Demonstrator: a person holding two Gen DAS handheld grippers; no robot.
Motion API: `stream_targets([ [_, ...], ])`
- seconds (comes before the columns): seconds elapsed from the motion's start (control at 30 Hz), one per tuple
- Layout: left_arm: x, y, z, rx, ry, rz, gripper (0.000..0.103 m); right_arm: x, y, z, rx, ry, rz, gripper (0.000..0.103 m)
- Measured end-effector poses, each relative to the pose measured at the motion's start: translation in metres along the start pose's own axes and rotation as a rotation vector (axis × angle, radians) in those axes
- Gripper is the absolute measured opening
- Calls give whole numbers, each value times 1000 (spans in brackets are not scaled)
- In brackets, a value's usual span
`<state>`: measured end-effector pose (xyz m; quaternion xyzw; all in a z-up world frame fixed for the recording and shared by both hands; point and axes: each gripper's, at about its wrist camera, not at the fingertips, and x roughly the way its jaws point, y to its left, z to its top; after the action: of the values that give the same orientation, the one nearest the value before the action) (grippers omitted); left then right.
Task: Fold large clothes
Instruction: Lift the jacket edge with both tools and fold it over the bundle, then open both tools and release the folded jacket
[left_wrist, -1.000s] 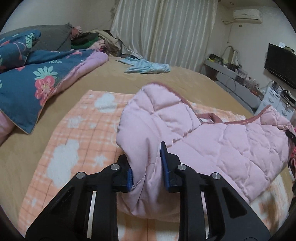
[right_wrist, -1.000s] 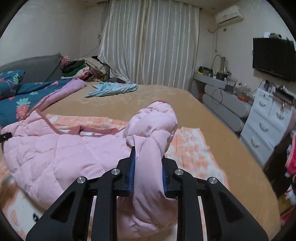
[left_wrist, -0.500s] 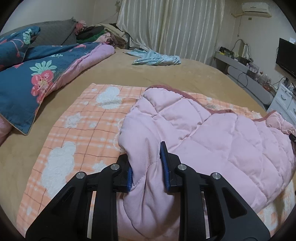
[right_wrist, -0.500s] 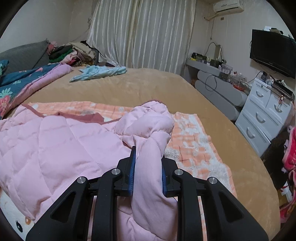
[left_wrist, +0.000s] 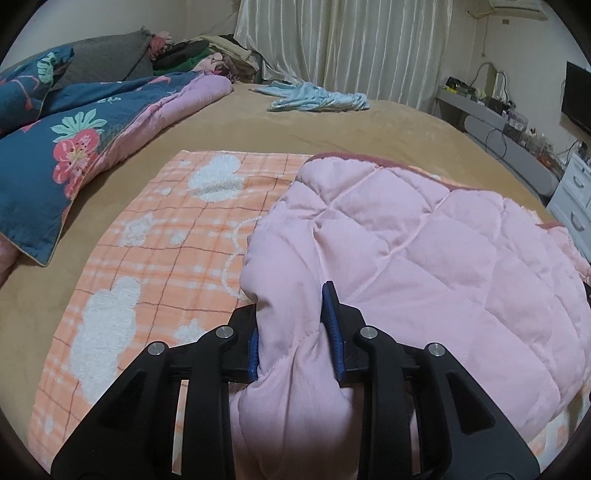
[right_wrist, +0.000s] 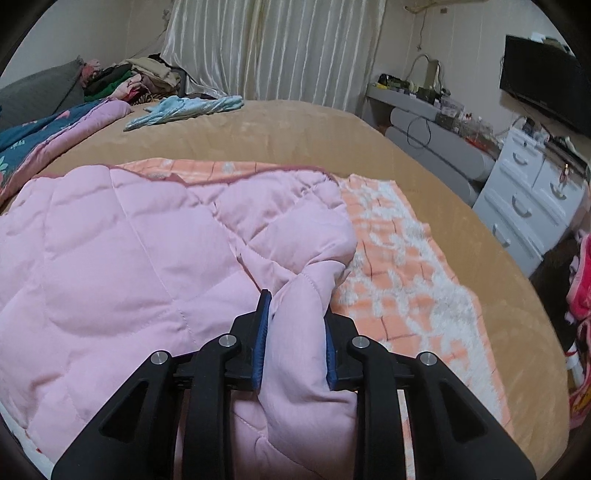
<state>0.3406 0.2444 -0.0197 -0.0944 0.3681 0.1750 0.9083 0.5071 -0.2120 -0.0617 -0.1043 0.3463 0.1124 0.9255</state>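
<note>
- While the left gripper (left_wrist: 291, 328) is pinching a thick fold of the pink quilted jacket (left_wrist: 424, 266) between its blue pads (left_wrist: 334, 332), the padding is bulging out above and below the jaws.
- At the other end, the right gripper (right_wrist: 295, 332) is clamping a bunched fold of the same jacket (right_wrist: 129, 258), with fabric filling the gap between its fingers (right_wrist: 263, 332).
- The jacket is lying spread across the orange checked blanket (left_wrist: 155, 266), with the gripped ends sitting at its near edge and its dark pink trim (left_wrist: 351, 157) running along the far edge.
- The blanket is lying flat on the tan bed (left_wrist: 314, 125), showing bare at the jacket's left in the left wrist view and at its right (right_wrist: 406, 277) in the right wrist view.
- A blue floral quilt (left_wrist: 55, 147) is lying bunched along the left edge of the bed, just beside the blanket but not touching the jacket.
- A light blue garment (left_wrist: 317, 98) is lying crumpled near the far edge of the bed, well apart from the jacket.
- A pile of clothes (right_wrist: 129, 81) is sitting at the far left corner of the bed, in front of the pale curtains (right_wrist: 277, 48).
- A white chest of drawers (right_wrist: 528, 206) is standing off the right edge of the bed, with a dark television (right_wrist: 543, 81) hanging on the wall above it.
</note>
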Motion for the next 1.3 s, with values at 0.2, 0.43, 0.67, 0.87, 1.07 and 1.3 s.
stream_targets([
  [0.2, 11, -4, -2, 20, 25, 10, 23, 9, -2, -5, 13, 40, -4, 28],
  [0.43, 13, -1, -5, 7, 35, -2, 24, 9, 0, -4, 12, 64, -28, 32],
  [0.67, 11, 3, -3, -5, 54, -4, 26, 8, -5, -3, 40, 92, -30, 40],
  [0.87, 2, 4, -2, -15, 68, 8, 49, -19, -20, -6, 95, 73, -19, 79],
  [1.07, -26, -6, -2, 22, 41, 10, 78, -68, -26, -15, 100, -11, 28, 97],
  [1.3, -65, -22, -6, 60, -7, 1, 93, -118, -27, -32, 115, -91, 62, 98],
])
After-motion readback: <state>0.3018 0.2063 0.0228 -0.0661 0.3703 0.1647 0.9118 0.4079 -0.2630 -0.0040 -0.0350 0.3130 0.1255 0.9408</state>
